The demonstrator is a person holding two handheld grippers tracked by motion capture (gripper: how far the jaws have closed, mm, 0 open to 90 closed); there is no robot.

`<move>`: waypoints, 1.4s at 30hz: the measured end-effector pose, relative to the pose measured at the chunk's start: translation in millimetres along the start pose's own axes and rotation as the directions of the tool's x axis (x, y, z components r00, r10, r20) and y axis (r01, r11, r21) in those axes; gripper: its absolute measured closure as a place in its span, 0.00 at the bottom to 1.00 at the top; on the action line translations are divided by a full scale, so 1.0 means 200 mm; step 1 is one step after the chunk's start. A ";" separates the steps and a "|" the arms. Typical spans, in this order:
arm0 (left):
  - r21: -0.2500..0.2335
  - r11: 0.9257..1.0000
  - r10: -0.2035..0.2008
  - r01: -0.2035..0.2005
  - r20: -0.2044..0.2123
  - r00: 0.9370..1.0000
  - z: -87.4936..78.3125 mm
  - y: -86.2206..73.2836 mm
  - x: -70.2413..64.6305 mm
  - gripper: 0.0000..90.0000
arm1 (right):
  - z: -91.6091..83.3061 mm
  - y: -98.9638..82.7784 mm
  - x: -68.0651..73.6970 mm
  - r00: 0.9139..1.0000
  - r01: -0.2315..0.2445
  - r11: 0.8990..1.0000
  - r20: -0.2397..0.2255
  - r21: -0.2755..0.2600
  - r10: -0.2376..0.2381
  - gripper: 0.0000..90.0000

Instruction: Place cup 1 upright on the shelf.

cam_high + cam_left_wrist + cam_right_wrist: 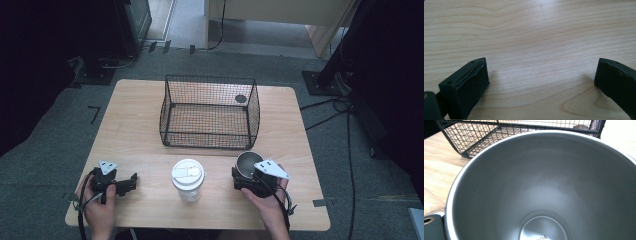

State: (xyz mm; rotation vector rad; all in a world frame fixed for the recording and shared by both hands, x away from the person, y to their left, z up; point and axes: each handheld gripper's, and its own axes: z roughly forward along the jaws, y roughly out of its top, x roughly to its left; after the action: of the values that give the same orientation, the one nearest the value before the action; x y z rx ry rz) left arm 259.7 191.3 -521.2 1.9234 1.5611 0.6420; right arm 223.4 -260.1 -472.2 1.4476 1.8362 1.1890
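Observation:
A steel cup (247,161) stands on the wooden table (140,130) at the front right, just before the wire basket (210,78). My right gripper (246,172) reaches it from the near side. In the right gripper view the cup's bare inside (541,182) looms large, and one black jaw lies against its outer wall at the bottom left, so the gripper is shut on the cup. A paper cup with a white lid (188,177) stands upright at the front middle. My left gripper (134,181) rests at the front left, its jaws (541,82) wide apart over bare wood.
The black wire basket (474,137) sits in the middle of the table, open at the top, with a small dark disc (241,98) at its far right corner. Cables trail over the carpet to the right of the table.

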 end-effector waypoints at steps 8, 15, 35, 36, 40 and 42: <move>0.000 1.000 0.000 0.000 0.000 1.000 0.00 0.00 0.00 0.00 | -0.01 0.01 0.01 1.000 0.015 1.000 0.017 -0.012 -0.015 0.08; 0.000 1.000 0.001 -0.001 0.000 1.000 0.00 0.00 0.00 0.00 | -0.02 0.01 0.01 1.000 0.023 0.999 -0.003 -0.028 -0.023 0.08; 0.000 1.000 0.001 -0.001 0.000 1.000 0.00 0.00 0.00 0.00 | -0.07 0.15 0.07 0.998 0.043 0.995 -0.034 -0.095 -0.046 0.08; 0.000 1.000 0.000 0.000 0.000 1.000 0.00 0.00 0.00 0.00 | -0.08 0.16 0.08 0.998 0.044 0.994 -0.039 -0.103 -0.048 0.08; 0.000 1.000 0.000 0.000 0.000 1.000 0.00 0.00 0.00 0.00 | -0.08 0.19 0.10 0.997 0.053 0.991 -0.043 -0.123 -0.059 0.08; 0.000 1.000 0.001 -0.001 0.000 1.000 0.00 0.00 0.00 0.00 | -0.08 0.19 0.10 0.997 0.054 0.990 -0.042 -0.128 -0.060 0.08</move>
State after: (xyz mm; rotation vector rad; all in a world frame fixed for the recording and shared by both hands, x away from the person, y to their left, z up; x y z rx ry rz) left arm 259.8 191.3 -521.2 1.9246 1.5603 0.6426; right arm 224.1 -244.0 -428.8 1.2998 1.7848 1.2958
